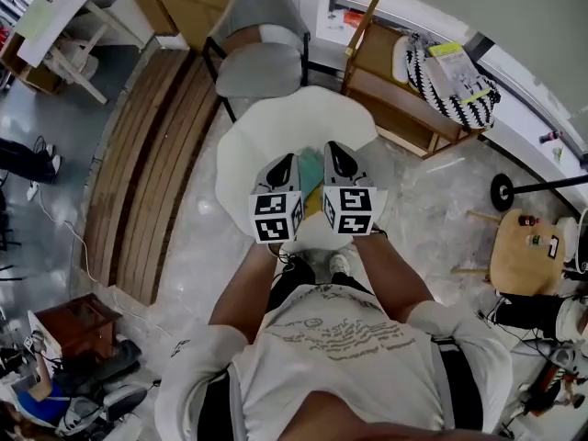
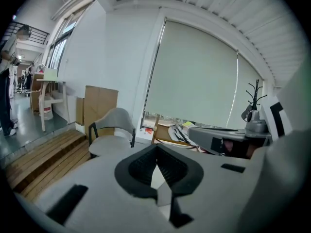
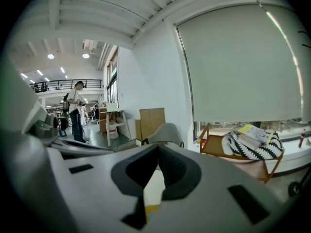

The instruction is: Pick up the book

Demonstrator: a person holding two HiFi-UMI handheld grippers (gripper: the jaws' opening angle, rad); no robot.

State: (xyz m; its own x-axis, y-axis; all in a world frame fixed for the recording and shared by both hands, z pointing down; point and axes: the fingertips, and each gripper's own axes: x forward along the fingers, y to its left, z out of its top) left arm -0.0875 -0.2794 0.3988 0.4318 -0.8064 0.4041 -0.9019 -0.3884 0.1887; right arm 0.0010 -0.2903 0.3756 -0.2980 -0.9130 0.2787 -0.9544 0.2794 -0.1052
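Note:
My left gripper and right gripper hang side by side over a round white table, both pointing away from me. In the left gripper view the left gripper is shut with nothing between its pads. The right gripper also has its tips together and holds nothing. A small yellow patch shows on the table below the right jaws, and a yellow sliver shows between the two grippers. Most of it is hidden, so I cannot tell whether it is the book.
A grey chair stands behind the table. To the right, a wooden rack carries a striped cushion with a yellow-green booklet on it. Wooden planks lie on the left, and a small round stool stands on the right.

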